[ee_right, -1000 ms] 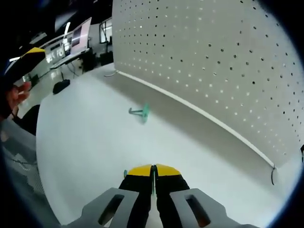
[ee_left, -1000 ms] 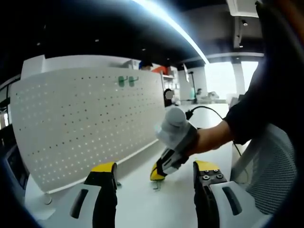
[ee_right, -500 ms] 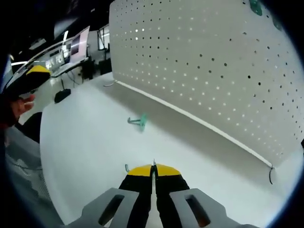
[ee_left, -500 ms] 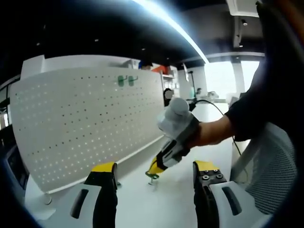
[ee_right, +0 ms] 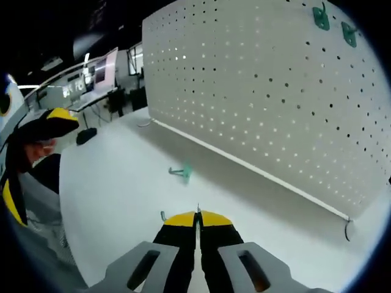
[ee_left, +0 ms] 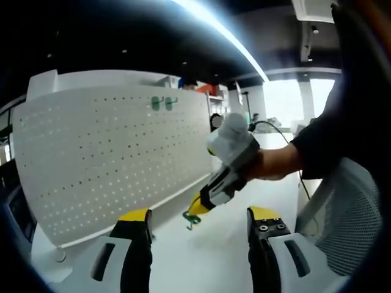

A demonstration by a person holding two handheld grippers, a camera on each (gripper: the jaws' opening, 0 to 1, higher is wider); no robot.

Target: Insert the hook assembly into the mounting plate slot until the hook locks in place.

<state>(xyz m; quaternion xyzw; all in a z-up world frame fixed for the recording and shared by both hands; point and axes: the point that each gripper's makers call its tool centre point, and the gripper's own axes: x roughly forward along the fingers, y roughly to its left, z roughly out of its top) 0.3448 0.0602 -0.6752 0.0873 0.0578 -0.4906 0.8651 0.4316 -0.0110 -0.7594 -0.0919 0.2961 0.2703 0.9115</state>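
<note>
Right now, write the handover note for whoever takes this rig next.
Right gripper: shut on a green hook, held above the white table.
Left gripper: open, holding nothing, low over the table.
White pegboard stands upright on the table; two green hooks already hang near its top edge. One spare hook lies loose on the table in front of the board.
Done: hook picked up. Left: carry it to the pegboard, push it into the holes until it locks.
</note>
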